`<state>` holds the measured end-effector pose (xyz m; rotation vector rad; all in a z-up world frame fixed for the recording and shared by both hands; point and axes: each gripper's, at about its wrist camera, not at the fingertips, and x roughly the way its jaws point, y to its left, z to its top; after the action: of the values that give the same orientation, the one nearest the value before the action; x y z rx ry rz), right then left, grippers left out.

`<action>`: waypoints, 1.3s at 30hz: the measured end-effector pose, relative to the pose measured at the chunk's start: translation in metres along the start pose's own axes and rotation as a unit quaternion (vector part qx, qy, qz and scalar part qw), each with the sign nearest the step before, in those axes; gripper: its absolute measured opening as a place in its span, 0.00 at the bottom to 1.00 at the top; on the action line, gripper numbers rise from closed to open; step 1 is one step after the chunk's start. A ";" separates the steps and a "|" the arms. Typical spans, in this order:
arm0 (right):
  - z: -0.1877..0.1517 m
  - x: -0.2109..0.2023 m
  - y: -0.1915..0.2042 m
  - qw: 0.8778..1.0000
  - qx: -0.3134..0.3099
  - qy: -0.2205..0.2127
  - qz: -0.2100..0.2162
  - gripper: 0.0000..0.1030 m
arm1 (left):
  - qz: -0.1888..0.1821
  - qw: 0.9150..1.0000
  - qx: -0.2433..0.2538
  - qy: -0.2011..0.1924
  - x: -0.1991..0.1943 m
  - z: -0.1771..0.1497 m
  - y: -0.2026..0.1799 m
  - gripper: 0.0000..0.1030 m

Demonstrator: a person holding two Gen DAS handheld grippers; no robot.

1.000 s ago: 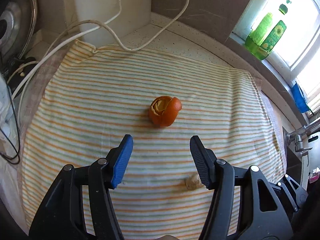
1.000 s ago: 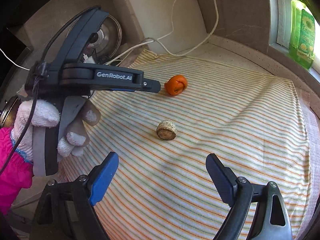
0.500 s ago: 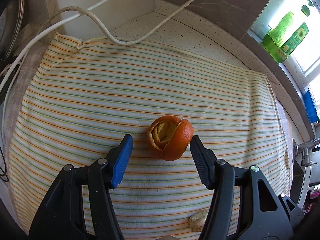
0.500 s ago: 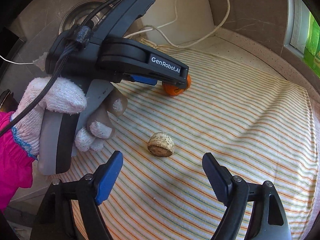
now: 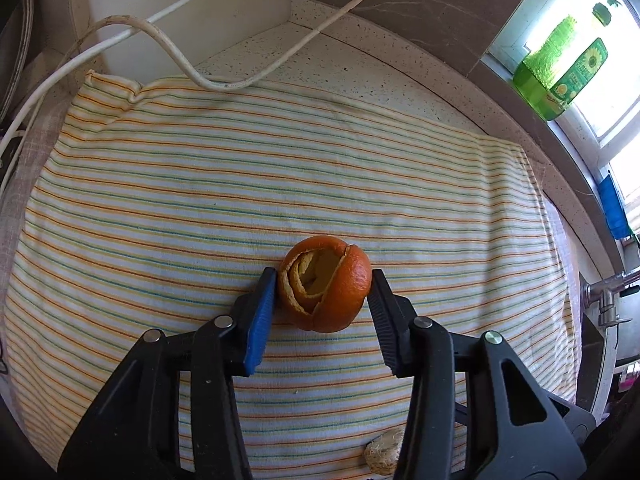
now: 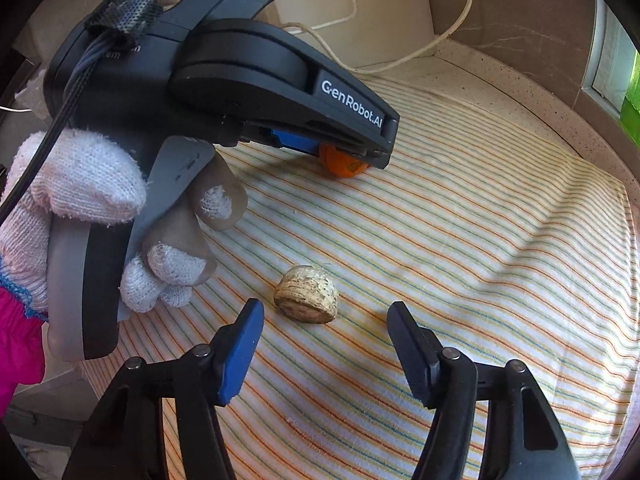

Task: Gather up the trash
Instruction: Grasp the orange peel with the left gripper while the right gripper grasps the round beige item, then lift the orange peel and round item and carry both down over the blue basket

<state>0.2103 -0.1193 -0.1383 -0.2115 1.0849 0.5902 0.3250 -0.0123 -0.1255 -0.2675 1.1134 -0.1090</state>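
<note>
An orange peel (image 5: pixel 324 284), curled like a hollow ball, lies on the striped cloth (image 5: pixel 200 200). My left gripper (image 5: pixel 324 276) is closing on it, and both pads touch its sides. In the right wrist view the same peel (image 6: pixel 344 168) shows under that gripper, which a white-gloved hand (image 6: pixel 80 184) holds. A small tan, cork-like lump (image 6: pixel 306 300) lies just ahead of my right gripper (image 6: pixel 325 306). Its jaws are closing with the lump between the tips, and neither pad touches it. The lump (image 5: pixel 384 450) also shows at the bottom of the left wrist view.
White cables (image 5: pixel 192 68) run across the cloth's far edge in front of a white appliance (image 5: pixel 200 0). A green bottle (image 5: pixel 560 76) stands on the window sill at the right. A tap (image 5: pixel 608 292) and a sink edge lie beyond the cloth's right side.
Both grippers came forward and down. The left jaws narrowed onto the orange peel. The right jaws narrowed and now flank the tan lump.
</note>
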 end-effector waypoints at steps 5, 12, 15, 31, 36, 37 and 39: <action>0.006 0.008 -0.002 1.000 -0.007 0.000 -0.009 0.58 | -0.002 1.000 -0.011 -0.013 -0.010 -0.001 0.007 0.43; 0.011 0.008 0.001 1.000 -0.007 -0.008 0.008 0.33 | 0.011 0.999 -0.013 -0.032 -0.032 -0.007 0.017 0.43; 0.010 0.009 0.001 1.000 -0.009 -0.014 0.007 0.32 | 0.016 0.999 -0.014 -0.037 -0.042 -0.013 0.024 0.43; -0.017 -0.023 0.009 0.999 0.009 -0.038 0.025 0.32 | 0.034 0.997 -0.023 -0.070 -0.103 -0.065 0.049 0.42; -0.025 -0.043 0.026 0.999 0.001 -0.047 0.022 0.32 | 0.033 0.996 -0.024 -0.079 -0.127 -0.086 0.053 0.42; -0.027 -0.046 0.028 0.999 0.002 -0.048 0.023 0.32 | 0.033 0.996 -0.024 -0.081 -0.133 -0.090 0.054 0.42; -0.032 -0.055 0.033 0.998 0.005 -0.052 0.023 0.32 | 0.035 0.996 -0.020 -0.085 -0.143 -0.100 0.054 0.42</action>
<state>0.1494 -0.1252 -0.1013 -0.1460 0.9940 0.6313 0.1698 0.0548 -0.0572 -0.2683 0.9564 -0.0007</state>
